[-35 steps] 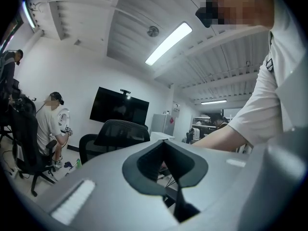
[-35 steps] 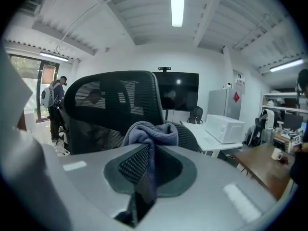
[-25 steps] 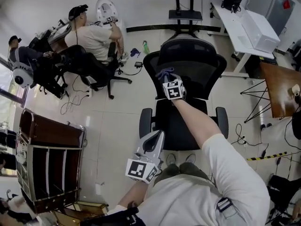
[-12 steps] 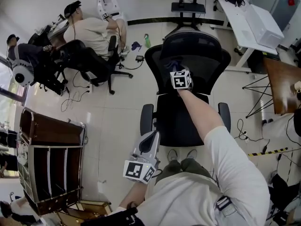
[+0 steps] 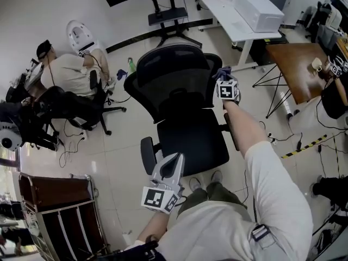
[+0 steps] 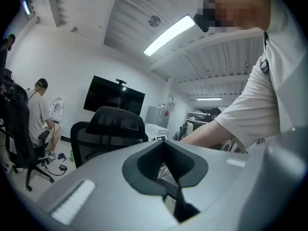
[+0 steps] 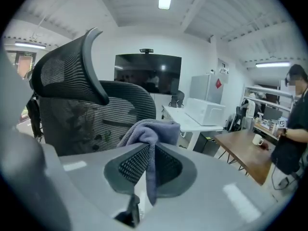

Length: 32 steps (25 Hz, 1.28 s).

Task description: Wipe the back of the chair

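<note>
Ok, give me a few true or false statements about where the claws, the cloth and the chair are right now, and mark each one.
1. The right claw is shut on a cloth. True.
2. The left claw also grips a cloth. False: it is shut with nothing between its jaws.
3. The right claw is up beside the chair's back. True.
4. A person sits in that chair. False: its seat is bare.
5. A white desk stands beyond the chair. True.
</note>
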Tool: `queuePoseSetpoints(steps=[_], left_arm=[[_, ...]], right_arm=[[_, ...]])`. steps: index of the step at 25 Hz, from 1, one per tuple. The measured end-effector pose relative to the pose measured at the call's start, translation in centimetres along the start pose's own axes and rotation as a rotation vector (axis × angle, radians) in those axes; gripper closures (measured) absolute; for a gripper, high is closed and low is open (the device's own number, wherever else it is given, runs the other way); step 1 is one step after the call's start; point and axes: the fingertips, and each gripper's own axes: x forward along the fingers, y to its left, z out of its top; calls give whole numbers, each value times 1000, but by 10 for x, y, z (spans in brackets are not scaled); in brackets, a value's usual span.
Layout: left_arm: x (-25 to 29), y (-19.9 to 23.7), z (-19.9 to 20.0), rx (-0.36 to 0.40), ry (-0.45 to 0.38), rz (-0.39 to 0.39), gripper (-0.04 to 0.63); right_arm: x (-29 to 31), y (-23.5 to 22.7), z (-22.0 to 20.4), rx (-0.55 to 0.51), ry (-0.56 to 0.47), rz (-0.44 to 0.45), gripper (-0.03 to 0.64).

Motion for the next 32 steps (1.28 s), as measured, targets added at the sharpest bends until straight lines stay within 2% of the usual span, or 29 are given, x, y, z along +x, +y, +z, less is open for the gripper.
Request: queuePoseSetpoints(steps=[3, 6, 9, 13, 15, 17, 21, 24, 28, 32], left_arm=[[22, 16, 14, -17, 25, 10, 497], [16, 38, 25, -24, 24, 41, 497], [2, 43, 21, -20, 9, 79, 497], [-21, 41, 21, -7, -27, 137, 495], [-24, 53, 17, -2, -31, 188, 495], [-26, 68, 9, -2, -20, 242, 495], [-38, 112, -13, -24, 20, 342, 495], [-44, 135, -21, -43, 43, 381, 495], [-29, 148, -9, -51, 43, 337, 495], [-12, 124, 3, -63, 25, 248, 495]], right_arm=[[14, 10, 28, 18, -14, 32, 583], [17, 64, 35, 23, -2, 72, 583], [13, 171, 25, -1, -50, 218, 583], [-10, 332, -6, -111, -39, 430, 583], [-3, 390, -17, -142, -40, 526, 583], [19, 421, -29, -163, -30, 580, 583], [71, 435, -39, -179, 11, 583, 583], [89, 430, -31, -177, 21, 562, 583], [98, 394, -12, -166, 19, 495, 583], [87, 305, -23, -139, 31, 379, 583]])
